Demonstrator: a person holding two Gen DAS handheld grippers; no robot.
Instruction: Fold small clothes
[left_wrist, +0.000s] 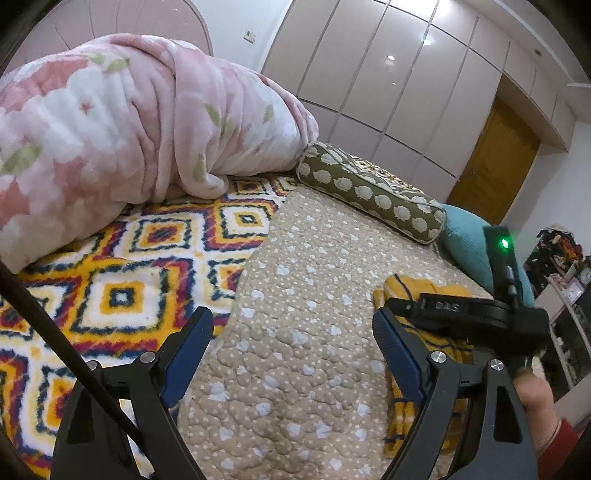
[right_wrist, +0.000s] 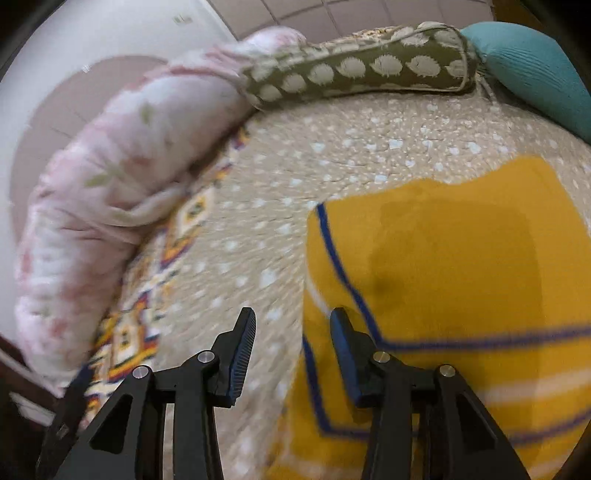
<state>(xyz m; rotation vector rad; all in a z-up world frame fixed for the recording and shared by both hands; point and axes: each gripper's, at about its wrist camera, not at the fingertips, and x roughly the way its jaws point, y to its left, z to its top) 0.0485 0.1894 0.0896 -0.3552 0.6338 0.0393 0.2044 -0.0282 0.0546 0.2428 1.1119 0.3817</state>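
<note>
A small yellow garment with blue and white stripes (right_wrist: 454, 266) lies folded on the beige quilt (right_wrist: 332, 155). In the left wrist view the garment (left_wrist: 402, 406) shows at the lower right, partly hidden behind the right gripper's body (left_wrist: 480, 314). My left gripper (left_wrist: 293, 325) is open and empty above bare quilt (left_wrist: 295, 295), left of the garment. My right gripper (right_wrist: 291, 317) is open and empty, hovering over the garment's left edge; the view is blurred.
A rolled pink floral blanket (left_wrist: 110, 129) lies at the back left on a bright diamond-patterned blanket (left_wrist: 122, 280). An olive bolster (left_wrist: 373, 192) and a teal pillow (left_wrist: 469, 243) line the far edge. Wardrobe doors and a wooden door (left_wrist: 498, 162) stand behind.
</note>
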